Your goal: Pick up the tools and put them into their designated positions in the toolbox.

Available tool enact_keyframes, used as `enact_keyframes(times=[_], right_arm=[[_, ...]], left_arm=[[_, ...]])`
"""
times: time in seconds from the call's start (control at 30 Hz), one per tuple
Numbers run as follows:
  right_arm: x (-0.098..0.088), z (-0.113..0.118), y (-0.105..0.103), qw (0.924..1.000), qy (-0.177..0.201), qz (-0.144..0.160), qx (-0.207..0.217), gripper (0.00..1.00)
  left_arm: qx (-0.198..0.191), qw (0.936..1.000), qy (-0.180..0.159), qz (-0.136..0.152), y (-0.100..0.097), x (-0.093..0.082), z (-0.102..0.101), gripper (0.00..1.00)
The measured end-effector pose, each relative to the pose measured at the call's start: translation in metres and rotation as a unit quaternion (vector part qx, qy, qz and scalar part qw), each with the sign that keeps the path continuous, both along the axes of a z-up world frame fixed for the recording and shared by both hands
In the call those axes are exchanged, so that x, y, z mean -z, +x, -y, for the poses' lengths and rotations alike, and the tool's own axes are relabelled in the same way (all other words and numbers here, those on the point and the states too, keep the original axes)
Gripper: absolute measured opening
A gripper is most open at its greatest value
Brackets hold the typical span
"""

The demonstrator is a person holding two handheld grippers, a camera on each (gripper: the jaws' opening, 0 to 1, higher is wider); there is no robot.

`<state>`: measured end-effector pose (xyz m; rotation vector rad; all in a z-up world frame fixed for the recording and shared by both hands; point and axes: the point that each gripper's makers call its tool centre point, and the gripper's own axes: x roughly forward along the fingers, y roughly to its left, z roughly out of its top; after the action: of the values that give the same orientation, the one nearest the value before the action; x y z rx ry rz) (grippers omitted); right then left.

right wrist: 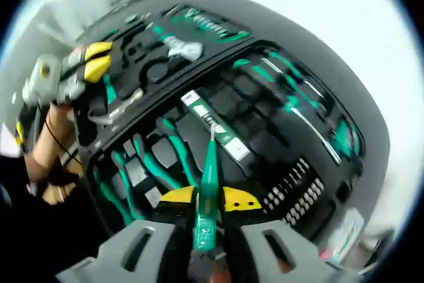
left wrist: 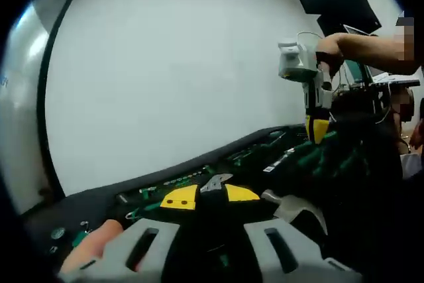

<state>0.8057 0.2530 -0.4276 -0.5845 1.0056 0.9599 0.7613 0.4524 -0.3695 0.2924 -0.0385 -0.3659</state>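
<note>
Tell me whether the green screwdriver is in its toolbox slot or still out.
Out. The green screwdriver is clamped between the right tongs, hanging above the open toolbox.

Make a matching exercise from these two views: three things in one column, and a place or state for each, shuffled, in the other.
1. green screwdriver
2. left gripper
3. adjustable wrench

A. lying in a slot near the toolbox's far edge
B. held between the right gripper's yellow tips
C. hovering over the toolbox's left end in the right gripper view

Pairs: 1-B, 2-C, 3-A
</note>
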Motion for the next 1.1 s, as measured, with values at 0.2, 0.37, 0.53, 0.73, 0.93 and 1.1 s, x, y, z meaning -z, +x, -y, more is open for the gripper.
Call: enact_keyframes(times=[0.2, 0.37, 0.53, 0.73, 0.93, 1.1], right_arm=[[-0.047, 0.036, -0.006, 0.9961, 0.071, 0.035, 0.038, 0.14], [-0.025, 0.063, -0.031, 0.9968, -0.008, 0.071, -0.036, 0.07], [-0.006, 0.051, -0.055, 0.996, -0.026, 0.059, -0.062, 0.0], [-0.022, -0.059, -0.07, 0.9727, 0.122, 0.09, -0.176, 0.03], [-0.071, -0.043, 0.011, 0.96, 0.063, 0.241, -0.128, 0.04], [-0.049, -0.014, -0.007, 0.9517, -0.012, 0.261, -0.162, 0.04]], left_arm=[[0.0, 1.0, 0.004, 0.003, 0.006, 0.0, -0.004, 0.15], [-0.002, 1.0, 0.002, 0.007, 0.009, 0.0, -0.005, 0.15], [-0.007, 1.0, 0.005, 0.0, 0.013, 0.003, -0.007, 0.15], [-0.012, 0.9998, 0.011, -0.01, 0.013, 0.007, -0.005, 0.15], [-0.007, 0.9997, 0.012, -0.019, 0.012, 0.01, -0.005, 0.15], [-0.008, 0.999, 0.038, -0.019, 0.013, 0.013, 0.001, 0.15]])
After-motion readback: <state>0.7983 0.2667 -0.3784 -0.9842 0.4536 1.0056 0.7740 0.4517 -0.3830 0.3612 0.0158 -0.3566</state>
